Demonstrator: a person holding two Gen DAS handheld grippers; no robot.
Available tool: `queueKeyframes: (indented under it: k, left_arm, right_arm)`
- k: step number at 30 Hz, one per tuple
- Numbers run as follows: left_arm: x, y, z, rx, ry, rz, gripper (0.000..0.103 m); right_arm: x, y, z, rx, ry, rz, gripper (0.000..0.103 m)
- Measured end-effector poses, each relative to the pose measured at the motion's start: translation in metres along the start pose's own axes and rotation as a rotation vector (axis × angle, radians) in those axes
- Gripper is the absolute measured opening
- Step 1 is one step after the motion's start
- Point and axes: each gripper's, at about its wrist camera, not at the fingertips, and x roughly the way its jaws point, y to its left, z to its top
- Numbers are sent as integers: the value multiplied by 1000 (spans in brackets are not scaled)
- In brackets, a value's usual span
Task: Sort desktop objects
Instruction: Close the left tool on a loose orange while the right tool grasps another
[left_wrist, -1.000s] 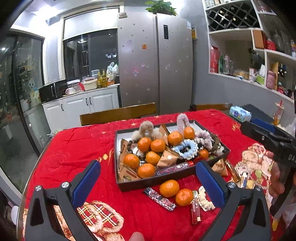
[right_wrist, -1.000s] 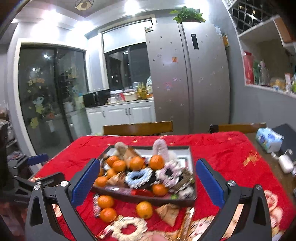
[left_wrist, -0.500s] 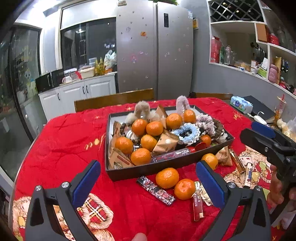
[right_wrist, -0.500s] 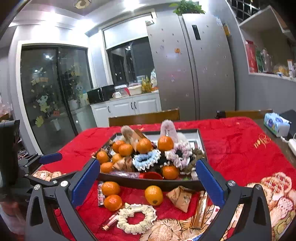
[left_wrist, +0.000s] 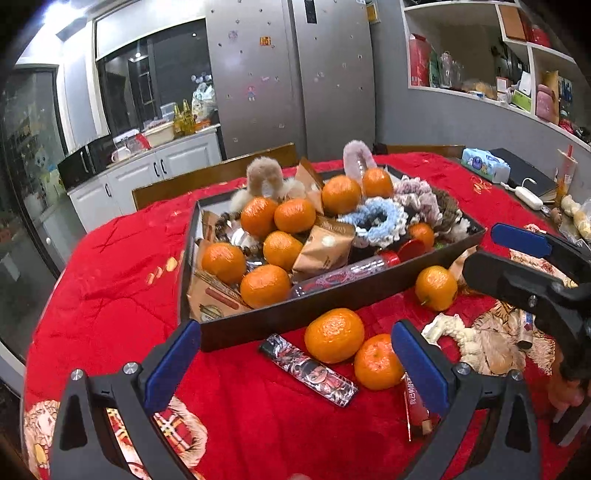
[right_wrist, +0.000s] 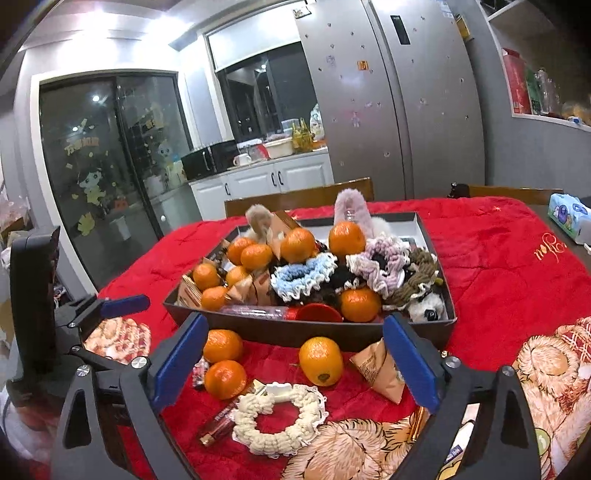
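Fingers (right_wrist: 177, 354) on my right gripper (right_wrist: 291, 360) closing slightly, gripping nothing; left gripper (left_wrist: 295, 363) spread wide. Both dropped toward 3 loose oranges (left_wrist: 334, 335) near the tray (left_wrist: 332, 302), so pickup's next.

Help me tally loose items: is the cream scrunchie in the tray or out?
Out. The cream scrunchie lies on the red tablecloth, before the tray.

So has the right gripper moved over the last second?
Yes. The right gripper has come down toward the white scrunchie in front of the tray, jaws closing, nothing between them.
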Motion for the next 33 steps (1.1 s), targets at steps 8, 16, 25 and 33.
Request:
queueKeyframes:
  k: [8, 16, 25, 33]
  left_arm:
    - [30, 17, -2, -128, 90, -132, 90]
    - [35, 11, -1, -122, 76, -173, 76]
    - [41, 12, -1, -156, 77, -246, 57]
    - [41, 11, -1, -166, 74, -271, 46]
  right_arm:
    - [14, -3, -5, 5, 53, -1, 92]
    - [28, -10, -8, 45, 129, 45, 75]
    - [44, -13, -12, 56, 214, 24, 53]
    - [62, -29, -19, 134, 323, 33, 31]
